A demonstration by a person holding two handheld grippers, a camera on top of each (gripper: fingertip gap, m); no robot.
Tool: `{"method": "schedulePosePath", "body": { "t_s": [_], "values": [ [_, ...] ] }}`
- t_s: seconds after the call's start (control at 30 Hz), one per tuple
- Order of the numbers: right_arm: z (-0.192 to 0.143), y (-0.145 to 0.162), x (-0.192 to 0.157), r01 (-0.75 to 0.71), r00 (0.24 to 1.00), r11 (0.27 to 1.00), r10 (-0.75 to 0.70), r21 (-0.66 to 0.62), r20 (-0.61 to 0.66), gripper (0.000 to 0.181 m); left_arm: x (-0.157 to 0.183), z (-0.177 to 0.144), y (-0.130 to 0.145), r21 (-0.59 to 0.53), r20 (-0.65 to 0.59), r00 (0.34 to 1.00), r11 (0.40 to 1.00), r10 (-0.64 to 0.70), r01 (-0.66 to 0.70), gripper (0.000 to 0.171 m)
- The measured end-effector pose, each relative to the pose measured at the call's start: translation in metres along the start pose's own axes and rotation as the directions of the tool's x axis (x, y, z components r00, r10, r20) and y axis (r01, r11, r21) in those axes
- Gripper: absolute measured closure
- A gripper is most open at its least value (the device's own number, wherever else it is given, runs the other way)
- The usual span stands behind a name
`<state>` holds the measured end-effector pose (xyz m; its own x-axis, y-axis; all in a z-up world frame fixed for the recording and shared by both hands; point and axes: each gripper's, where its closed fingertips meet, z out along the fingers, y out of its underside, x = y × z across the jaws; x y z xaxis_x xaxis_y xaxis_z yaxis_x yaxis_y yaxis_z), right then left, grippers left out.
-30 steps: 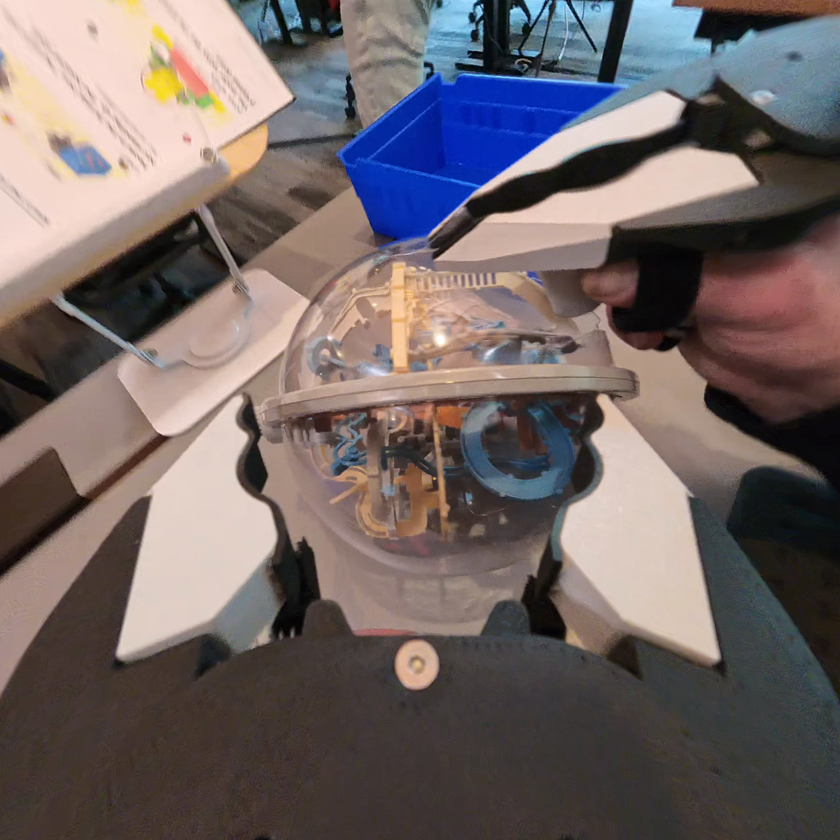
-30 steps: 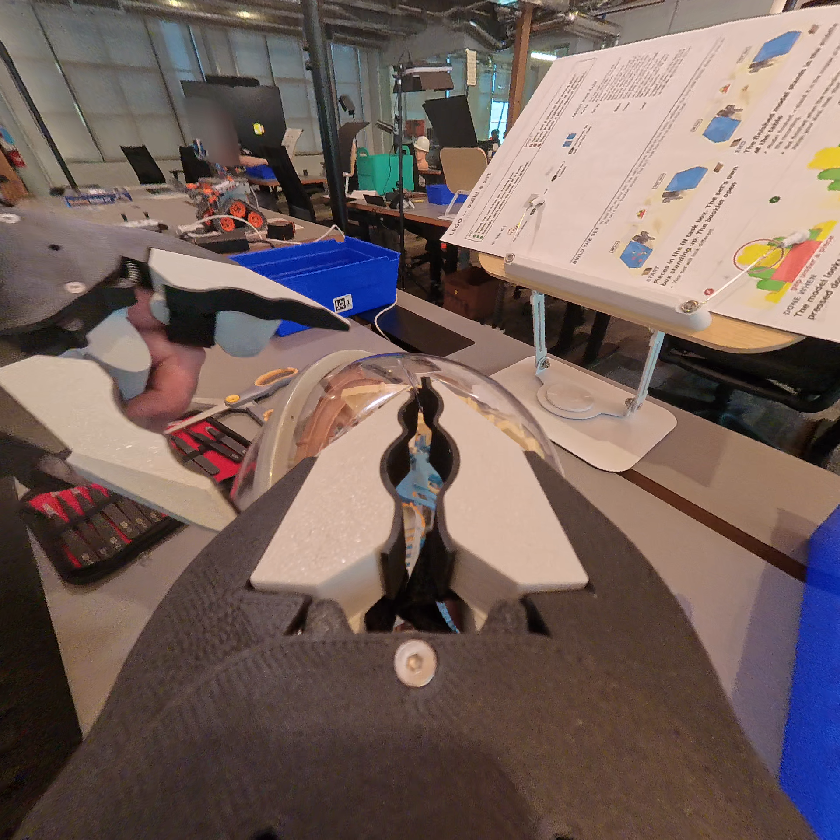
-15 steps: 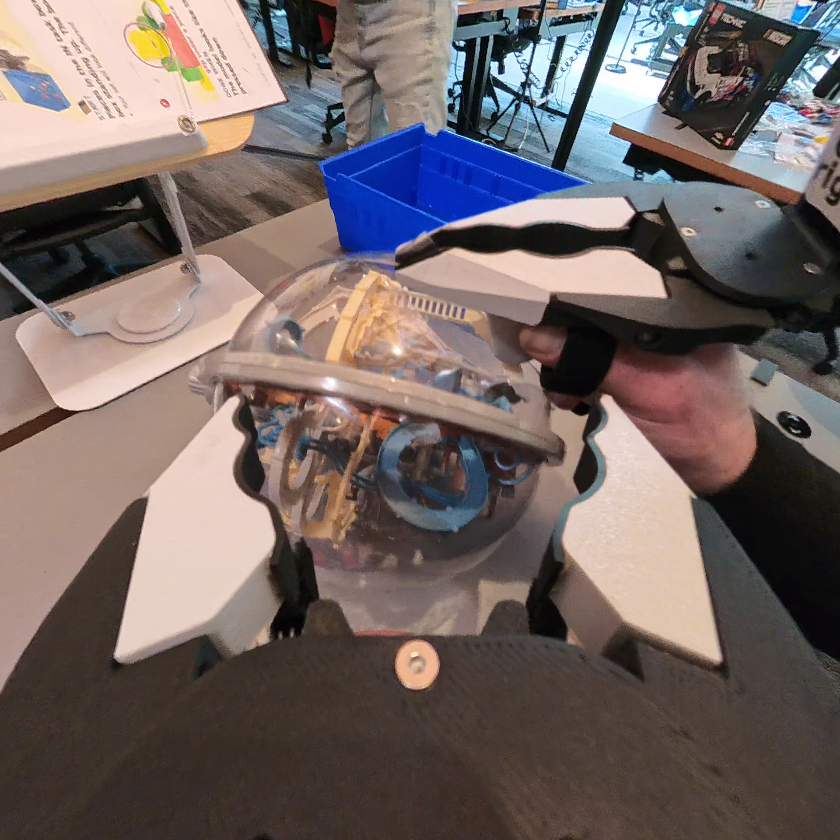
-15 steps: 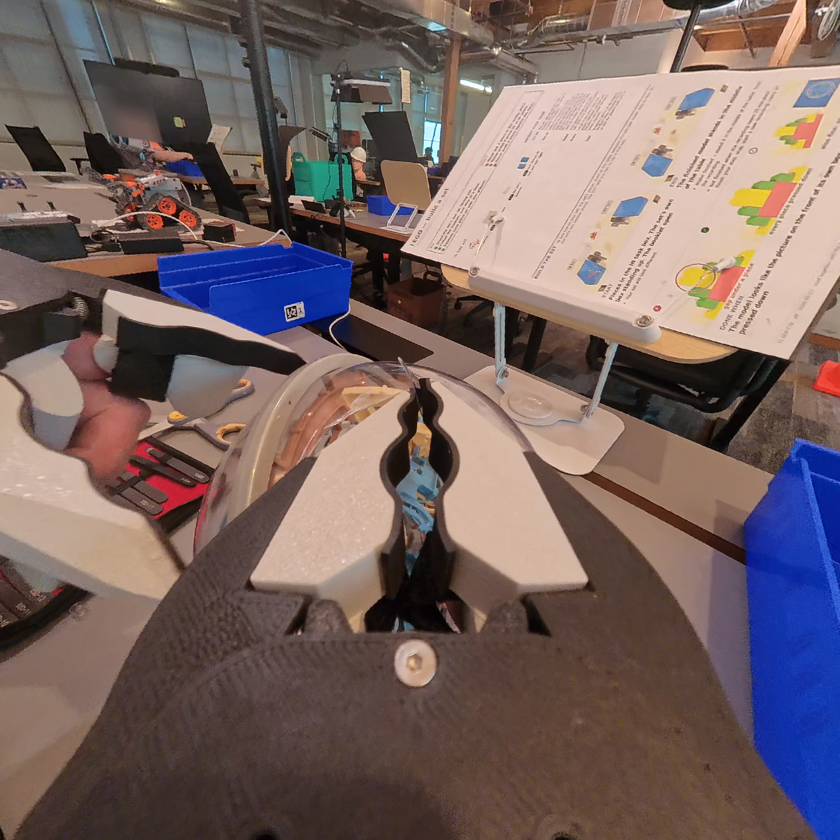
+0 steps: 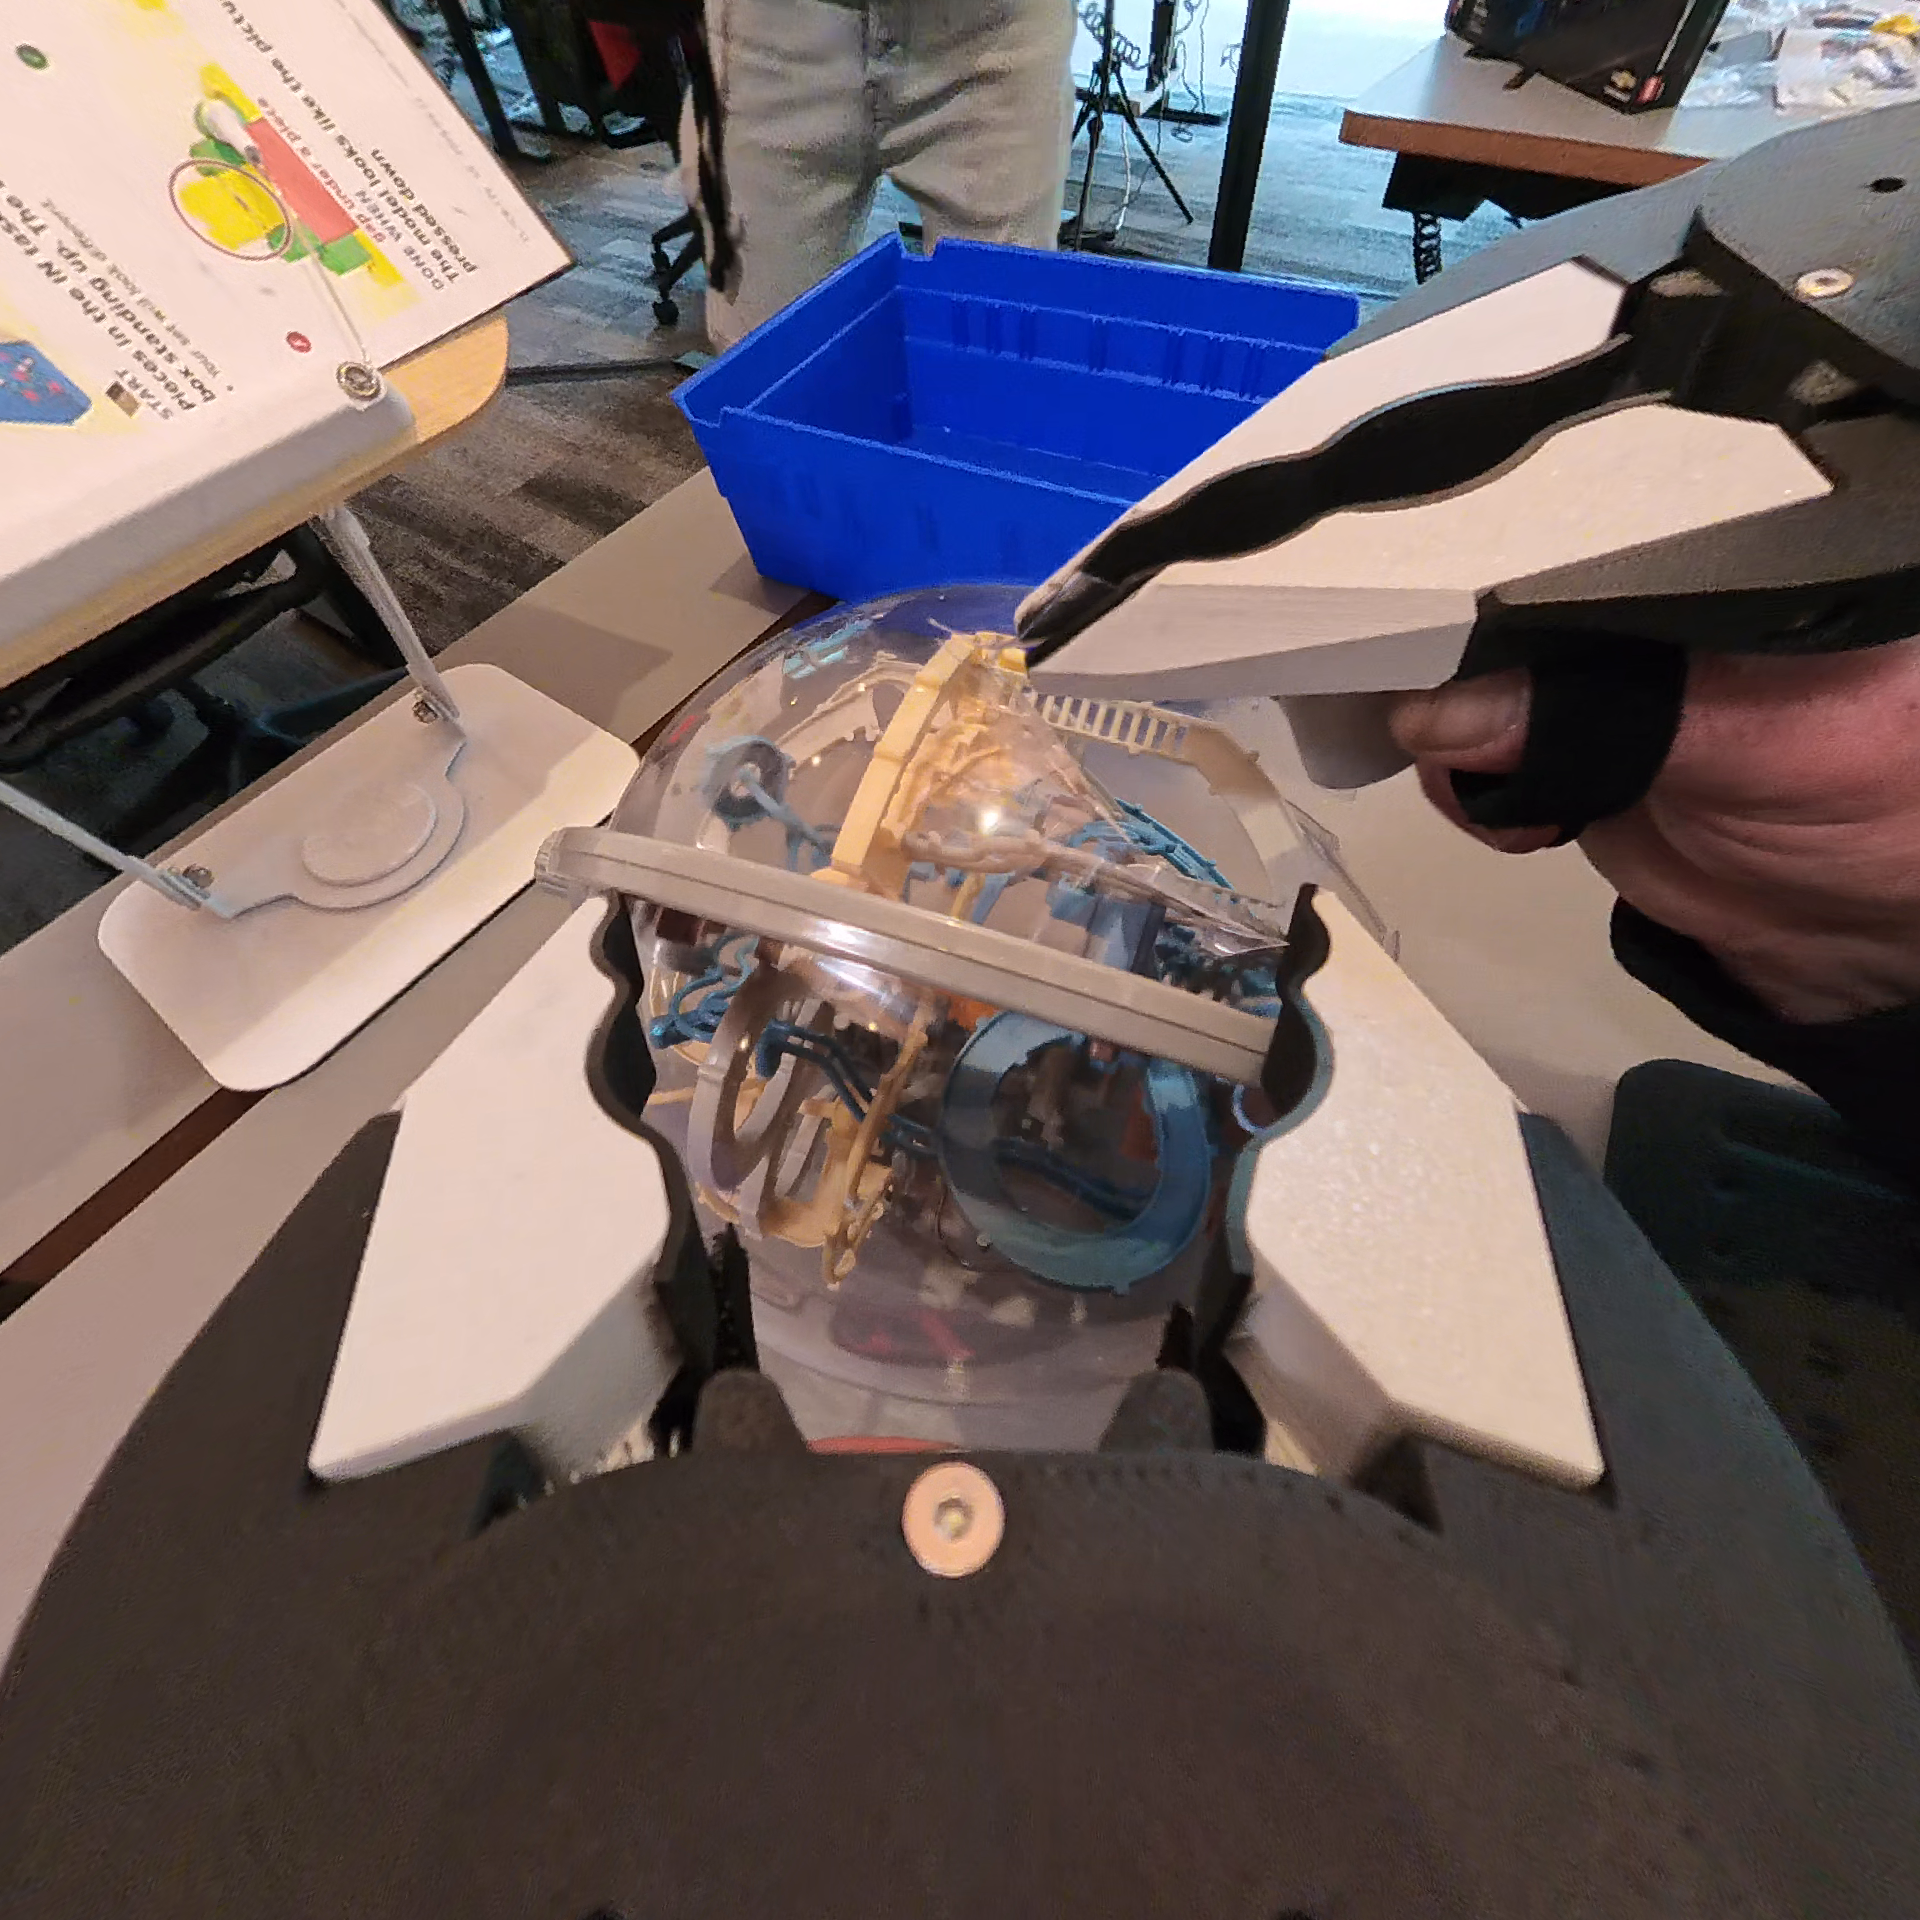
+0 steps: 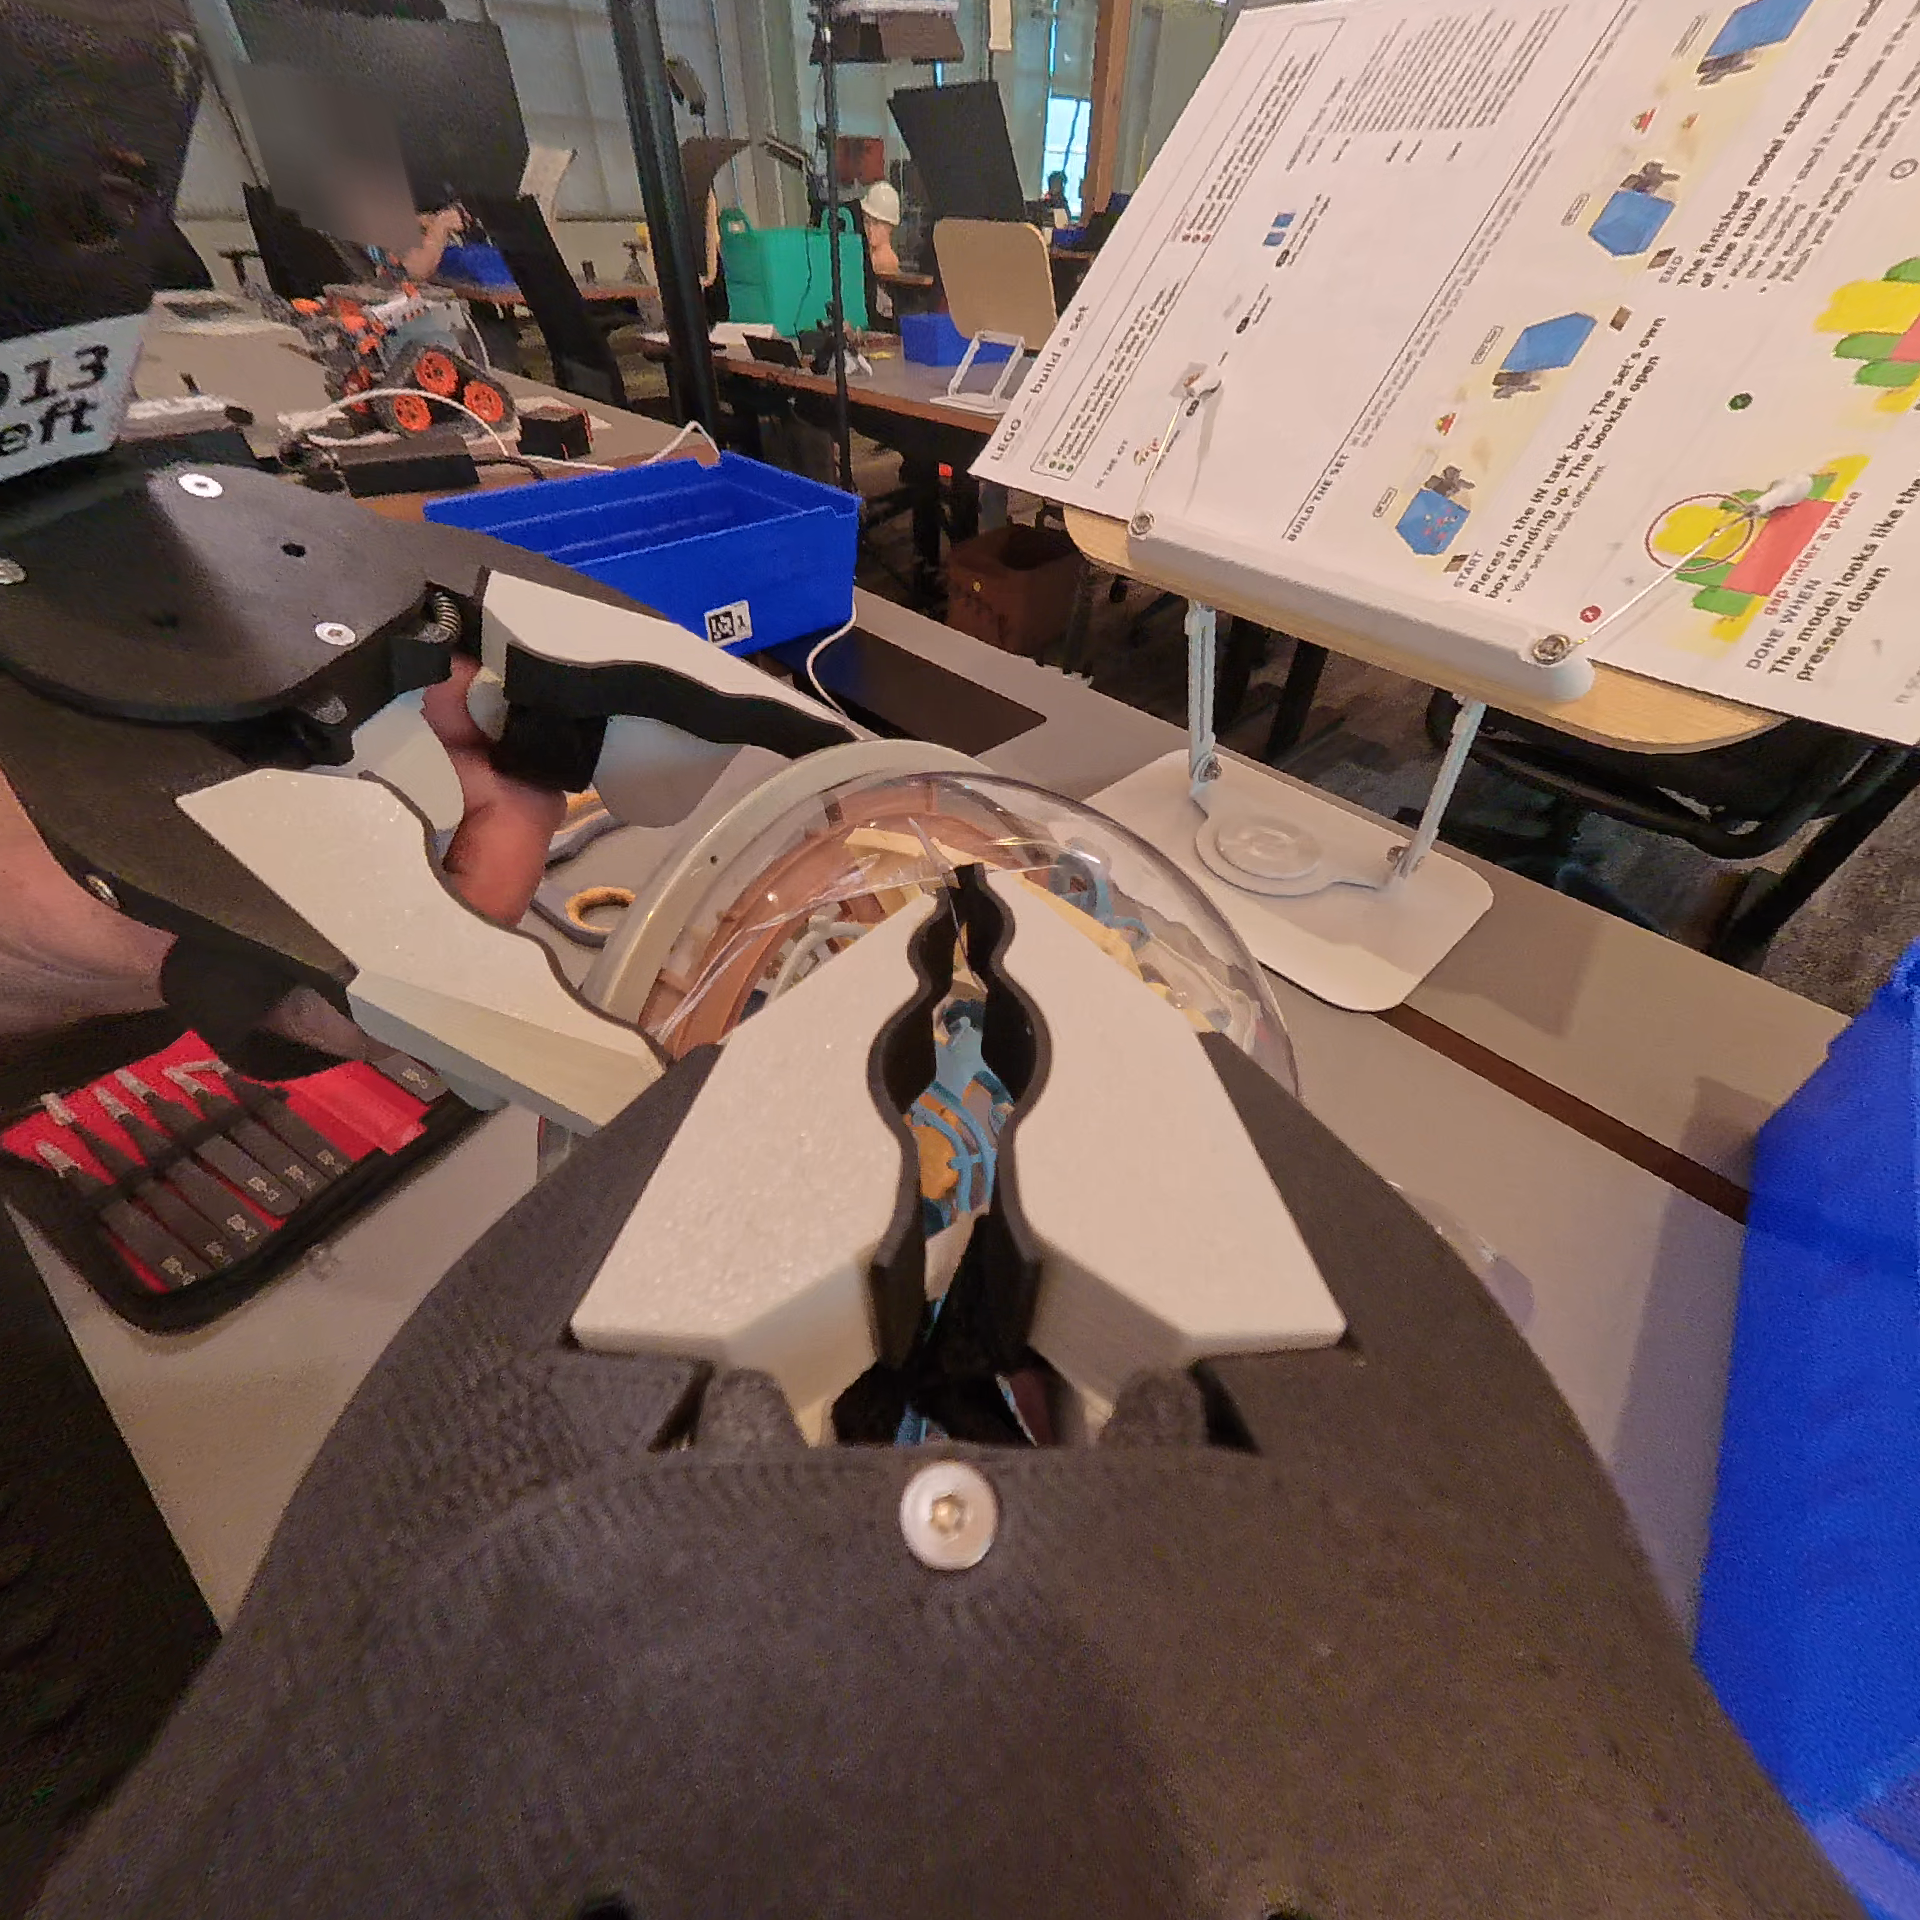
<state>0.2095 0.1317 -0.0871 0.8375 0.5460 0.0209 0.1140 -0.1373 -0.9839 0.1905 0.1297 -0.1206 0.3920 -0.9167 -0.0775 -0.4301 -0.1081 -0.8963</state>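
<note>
The left gripper (image 5: pixel 951 997) is spread wide and clamps a clear plastic ball (image 5: pixel 935 935) w/ a maze of blue, cream and orange tracks inside; one finger presses each side, at about the grey ring (image 5: pixel 790 904) that runs around the ball's middle. The ball is held above the grey table (image 5: pixel 125 1039), in front of the left gripper's body. The right gripper (image 6: pixel 961 883) comes in from the right side w/ its fingers nearly closed, only a thin gap between the black pads. Its tips are at the top of the dome, and a thin clear film or strip seems pinched there, but I cannot tell for sure if it grips it. In the left wrist view a hand (image 5: pixel 1745 831) holds the right gripper's handle. Behind the ball stands a blue bin (image 5: pixel 997 436), and at the left a white stand (image 5: pixel 343 862) carries a tilted board w/ a printed instruction sheet (image 6: pixel 1507 343). In the right wrist view a black-and-red tool case (image 6: pixel 208 1164) lies open on the table below the left gripper, near scissors (image 6: pixel 592 904), and a second blue bin (image 6: pixel 1829 1403) is at the right edge.
</note>
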Motion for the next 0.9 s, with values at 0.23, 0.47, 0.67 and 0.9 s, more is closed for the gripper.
{"method": "schedulePosePath", "body": {
  "t_s": [0.23,0.47,0.67,0.9],
  "values": [
    [-0.009,-0.002,0.001,0.055,0.998,0.998,-0.055,-0.011,0.031,0.181,0.005,0.002,0.001,0.002,-0.005,0.999,0.999,0.051,-0.051,0.051],
    [-0.014,-0.003,-0.003,-0.148,0.965,0.989,0.138,0.027,0.224,0.181,0.005,0.003,0.003,-0.006,-0.059,0.987,0.988,0.151,-0.152,0.054],
    [-0.017,-0.006,-0.012,-0.249,0.917,0.966,0.211,0.073,0.337,0.181,0.001,0.005,0.004,0.017,-0.158,0.955,0.967,0.253,-0.253,0.056],
    [-0.016,0.000,-0.014,-0.285,0.922,0.951,0.237,0.122,0.305,0.181,-0.026,-0.003,0.004,-0.023,-0.178,0.947,0.961,0.267,-0.275,0.088]
  ]
}}
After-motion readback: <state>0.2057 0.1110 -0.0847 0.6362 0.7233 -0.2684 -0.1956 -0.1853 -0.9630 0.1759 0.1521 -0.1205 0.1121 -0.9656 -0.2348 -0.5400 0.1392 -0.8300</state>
